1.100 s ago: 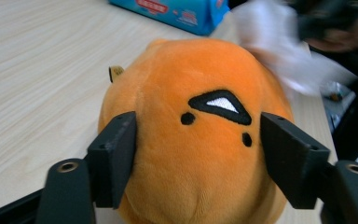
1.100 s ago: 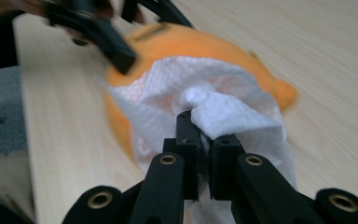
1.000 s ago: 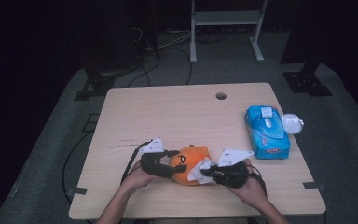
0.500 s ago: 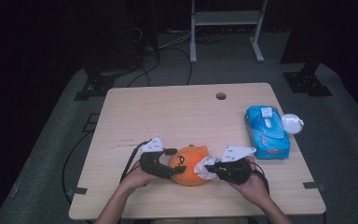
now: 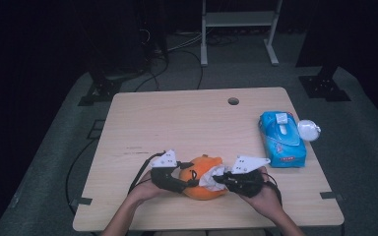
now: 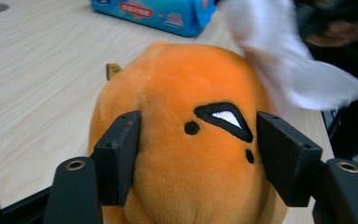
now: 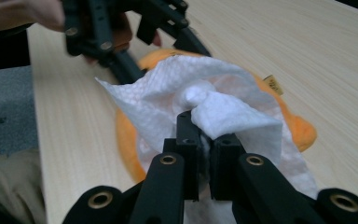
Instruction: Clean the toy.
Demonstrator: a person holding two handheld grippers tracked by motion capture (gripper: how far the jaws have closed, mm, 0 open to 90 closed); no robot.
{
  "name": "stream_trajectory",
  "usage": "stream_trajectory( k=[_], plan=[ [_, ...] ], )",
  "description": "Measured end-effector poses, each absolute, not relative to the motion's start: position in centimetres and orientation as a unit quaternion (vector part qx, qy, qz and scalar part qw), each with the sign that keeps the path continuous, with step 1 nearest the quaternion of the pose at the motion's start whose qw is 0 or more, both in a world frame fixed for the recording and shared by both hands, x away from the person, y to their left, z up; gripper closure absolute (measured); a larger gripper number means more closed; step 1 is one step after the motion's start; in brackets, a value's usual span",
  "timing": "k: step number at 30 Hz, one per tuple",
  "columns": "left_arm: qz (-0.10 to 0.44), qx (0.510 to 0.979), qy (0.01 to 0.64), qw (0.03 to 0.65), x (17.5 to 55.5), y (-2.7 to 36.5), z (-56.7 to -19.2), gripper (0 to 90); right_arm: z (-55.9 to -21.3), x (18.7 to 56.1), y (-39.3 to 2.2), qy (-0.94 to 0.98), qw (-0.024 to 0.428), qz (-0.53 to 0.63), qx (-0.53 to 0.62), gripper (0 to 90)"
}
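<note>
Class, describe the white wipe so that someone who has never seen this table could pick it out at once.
Start at the wooden table and go to its near edge, where an orange plush toy lies. The white wipe rests against the toy, pinched in the right tongs. It is crumpled white paper, unlike the blue wipes pack.

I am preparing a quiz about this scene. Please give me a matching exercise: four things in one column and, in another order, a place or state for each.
Things:
1. plush
2. wipe
3. wipes pack
4. table hole

Places or states:
A. near the table's far edge
B. pinched in the right gripper
C. between the left gripper's fingers
D. lying near the table's right edge

Pairs: 1-C, 2-B, 3-D, 4-A
</note>
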State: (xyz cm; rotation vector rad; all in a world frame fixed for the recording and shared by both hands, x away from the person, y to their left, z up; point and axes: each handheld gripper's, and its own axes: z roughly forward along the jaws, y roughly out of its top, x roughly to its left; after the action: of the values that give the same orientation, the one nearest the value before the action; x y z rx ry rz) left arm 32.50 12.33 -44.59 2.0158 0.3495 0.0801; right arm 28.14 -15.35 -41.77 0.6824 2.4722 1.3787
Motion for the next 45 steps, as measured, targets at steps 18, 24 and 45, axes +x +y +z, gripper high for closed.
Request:
stream_trajectory(
  k=[18,24,45],
  plan=[
    [0.009,0.836,0.169,0.523,33.2,13.0,-43.6,16.9,-43.0,28.9,-16.8,0.847,0.071,0.451,0.273,84.0],
    [0.008,0.841,0.148,0.52,33.0,12.4,-44.2,30.0,-42.2,28.0,-16.9,0.853,0.064,0.456,0.245,83.9],
    [0.011,0.853,0.132,0.505,33.0,12.8,-44.6,34.7,-42.6,29.1,-16.7,0.834,0.082,0.47,0.277,84.0]
  ],
)
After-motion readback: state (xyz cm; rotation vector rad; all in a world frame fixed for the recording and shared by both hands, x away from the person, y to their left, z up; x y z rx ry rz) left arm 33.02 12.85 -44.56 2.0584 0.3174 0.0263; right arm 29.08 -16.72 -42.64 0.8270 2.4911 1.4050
